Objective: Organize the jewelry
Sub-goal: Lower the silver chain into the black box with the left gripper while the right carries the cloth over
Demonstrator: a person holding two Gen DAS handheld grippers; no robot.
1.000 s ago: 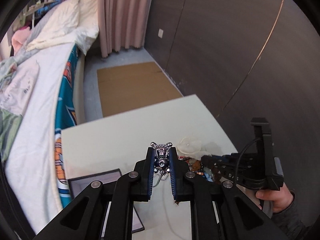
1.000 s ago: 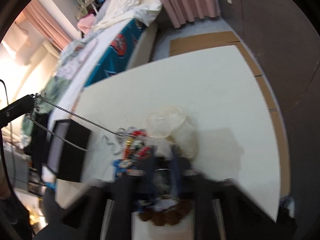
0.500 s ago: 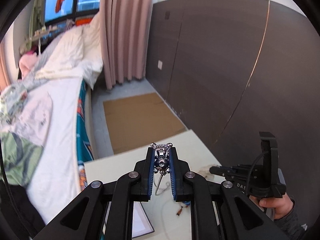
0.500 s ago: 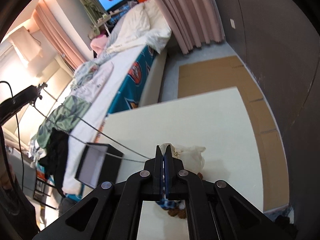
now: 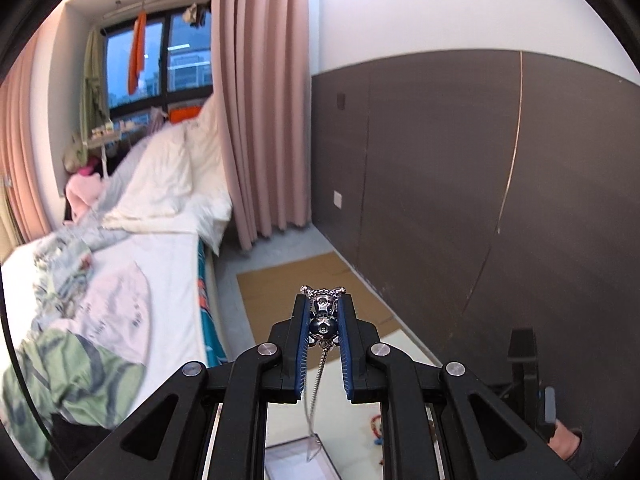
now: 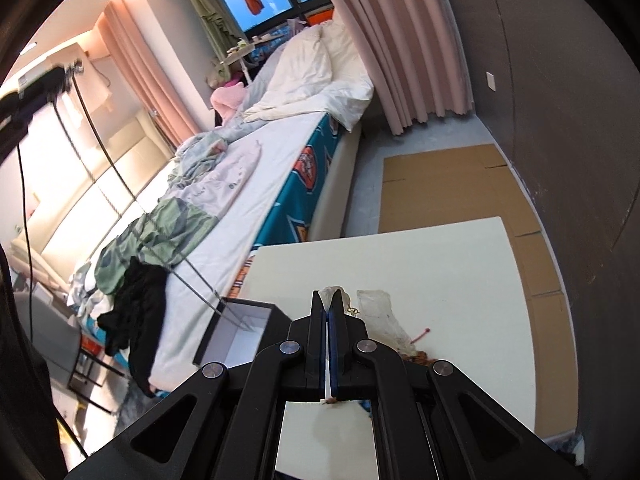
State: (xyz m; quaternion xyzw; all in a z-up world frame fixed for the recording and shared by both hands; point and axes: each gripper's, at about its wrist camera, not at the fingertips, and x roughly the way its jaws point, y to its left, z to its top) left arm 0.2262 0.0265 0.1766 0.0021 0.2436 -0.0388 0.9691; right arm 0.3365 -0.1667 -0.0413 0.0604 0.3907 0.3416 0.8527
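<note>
My left gripper is shut on a silver pendant of a chain necklace. It is raised high above the table. The chain hangs straight down, its lower end over the open black box. In the right wrist view the left gripper is at the upper left and the chain runs down into the black box at the table's left edge. My right gripper is shut with nothing visible between its fingers, above a clear plastic bag and a pile of beaded jewelry.
The white table stands beside a bed with rumpled bedding. Flat cardboard lies on the floor past the table. A dark panel wall is on the right. Pink curtains hang by the window.
My left gripper has risen a long way with the pendant, pulling the chain off the jewelry pile so it now hangs over the box. My right gripper has lifted and drawn back from the pile.
</note>
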